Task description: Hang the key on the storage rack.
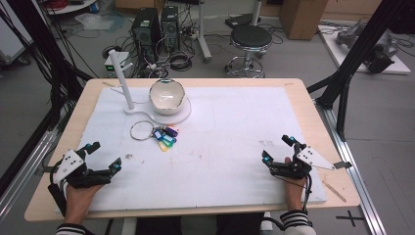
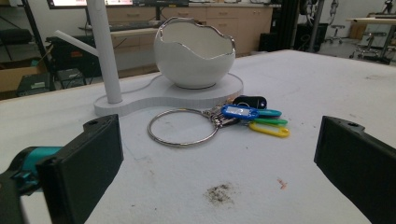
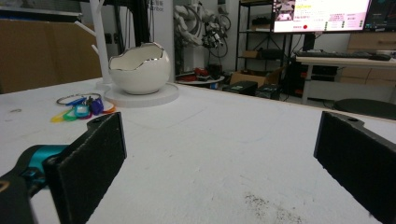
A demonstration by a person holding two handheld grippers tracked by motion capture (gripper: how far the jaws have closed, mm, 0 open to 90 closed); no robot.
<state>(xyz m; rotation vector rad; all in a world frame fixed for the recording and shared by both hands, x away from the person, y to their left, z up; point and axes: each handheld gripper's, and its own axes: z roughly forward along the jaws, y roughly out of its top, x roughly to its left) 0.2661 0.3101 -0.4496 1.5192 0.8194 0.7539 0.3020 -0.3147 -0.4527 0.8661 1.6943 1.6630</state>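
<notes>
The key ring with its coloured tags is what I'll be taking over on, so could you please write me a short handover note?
Left gripper: open, empty, at the near left of the table.
Right gripper: open, empty, near right.
Key ring with coloured tags: flat on the white mat, just in front of the stand base holding the eggshell-shaped bowl and white post.
Done: nothing visibly started.
Left: probably pick up the keys; the left gripper is nearer.

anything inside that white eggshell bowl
The white bowl shows a bare white inner wall from the high view, nothing visible in it. Its near rim hides the very bottom, so something small and flat there can't be excluded.
</notes>
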